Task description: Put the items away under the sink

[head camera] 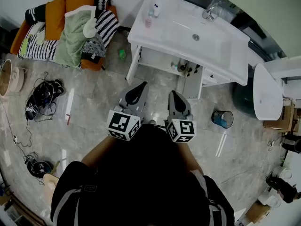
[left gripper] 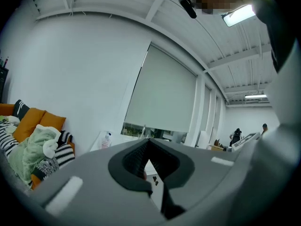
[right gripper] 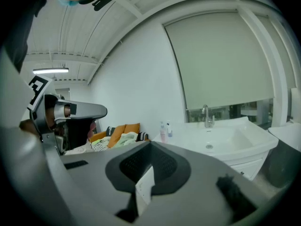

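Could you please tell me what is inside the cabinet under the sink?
A few small items sit at the front of the cabinet; the sink covers everything deeper.

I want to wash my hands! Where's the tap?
In the head view, upper right: the tap stands at the back of the white sink, right of the two bottles.

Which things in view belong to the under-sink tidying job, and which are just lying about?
Job: sink, open cabinet beneath it, bottles on its top, left hand-held gripper and right hand-held gripper, both shut and empty.
Lying about: sofa, green blanket, floor cables, blue container.
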